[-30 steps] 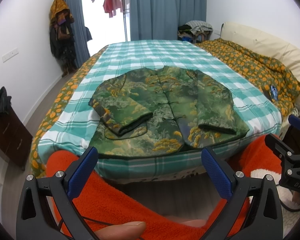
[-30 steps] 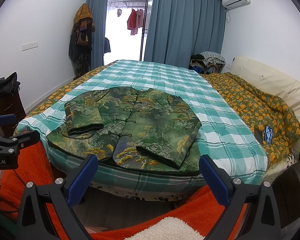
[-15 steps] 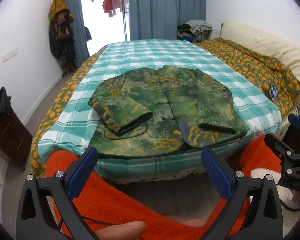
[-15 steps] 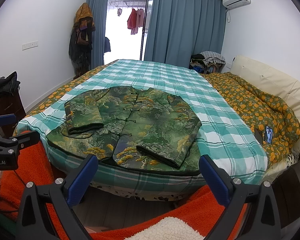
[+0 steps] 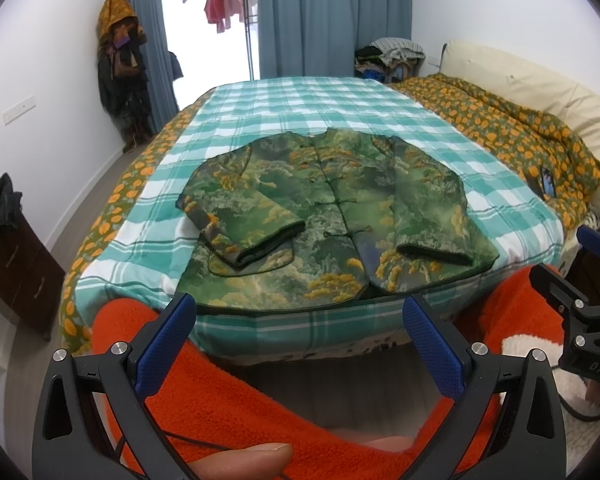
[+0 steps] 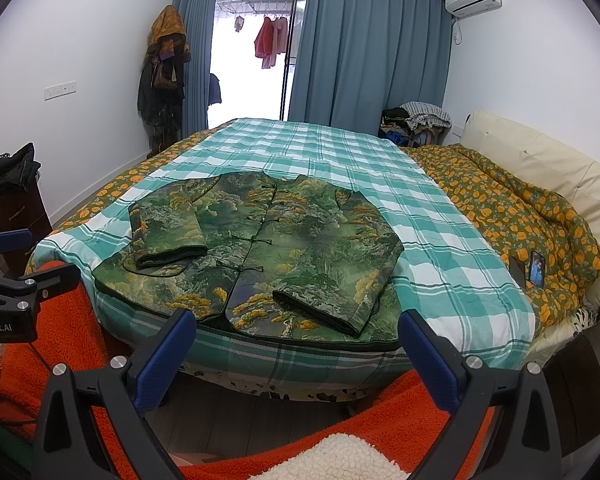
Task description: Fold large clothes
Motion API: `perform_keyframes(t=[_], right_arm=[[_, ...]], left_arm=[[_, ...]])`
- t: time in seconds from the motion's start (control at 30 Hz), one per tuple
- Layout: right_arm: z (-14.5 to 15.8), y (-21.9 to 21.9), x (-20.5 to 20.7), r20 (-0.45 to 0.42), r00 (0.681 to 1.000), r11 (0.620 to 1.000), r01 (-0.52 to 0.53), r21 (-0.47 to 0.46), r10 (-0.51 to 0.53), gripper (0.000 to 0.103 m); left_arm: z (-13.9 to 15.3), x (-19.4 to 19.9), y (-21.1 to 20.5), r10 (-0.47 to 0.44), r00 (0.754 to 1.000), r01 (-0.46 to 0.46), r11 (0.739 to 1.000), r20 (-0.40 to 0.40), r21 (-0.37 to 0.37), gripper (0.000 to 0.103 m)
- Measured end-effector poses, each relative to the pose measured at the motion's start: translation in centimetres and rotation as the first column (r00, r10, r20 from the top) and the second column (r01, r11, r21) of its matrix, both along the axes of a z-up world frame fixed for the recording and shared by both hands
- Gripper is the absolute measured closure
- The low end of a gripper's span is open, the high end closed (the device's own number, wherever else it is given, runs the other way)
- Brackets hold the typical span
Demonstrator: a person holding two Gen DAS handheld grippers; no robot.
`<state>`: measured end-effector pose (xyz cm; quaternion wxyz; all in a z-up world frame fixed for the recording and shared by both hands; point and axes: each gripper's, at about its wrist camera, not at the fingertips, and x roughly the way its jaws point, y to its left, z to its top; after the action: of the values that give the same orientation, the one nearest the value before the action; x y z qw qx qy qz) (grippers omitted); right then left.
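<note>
A green jacket (image 5: 332, 216) (image 6: 260, 248) with a yellow and green landscape print lies flat on the bed's checked teal sheet (image 5: 300, 108) (image 6: 300, 148), front up, buttoned, hem toward me. Both sleeves are folded in over the front. My left gripper (image 5: 300, 320) hangs open short of the bed's near edge, nothing between its blue pads. My right gripper (image 6: 298, 334) is open too, held back from the same edge, empty. Each gripper shows at the side of the other's view.
An orange fleece garment (image 5: 236, 392) (image 6: 68, 344) on the person covers the foreground under both grippers. An orange-flowered duvet (image 6: 512, 216) and a phone (image 6: 537, 273) lie at the bed's right. A dark dresser (image 5: 16, 272) stands left; curtains (image 6: 368, 52) and hung coats (image 6: 162, 80) at the back.
</note>
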<state>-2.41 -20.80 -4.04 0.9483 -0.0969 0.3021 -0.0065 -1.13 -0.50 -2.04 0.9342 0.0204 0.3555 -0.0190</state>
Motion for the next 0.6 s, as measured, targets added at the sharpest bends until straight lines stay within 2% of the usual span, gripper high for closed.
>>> perform_keyframes(t=[0.6], right_arm=[[-0.04,-0.02,0.01,-0.001,1.000,1.000,0.000,0.000,0.000,0.000]], left_arm=[[-0.33,-0.18,0.16,-0.001,1.000,0.001,1.000,-0.009,0.001,0.000]])
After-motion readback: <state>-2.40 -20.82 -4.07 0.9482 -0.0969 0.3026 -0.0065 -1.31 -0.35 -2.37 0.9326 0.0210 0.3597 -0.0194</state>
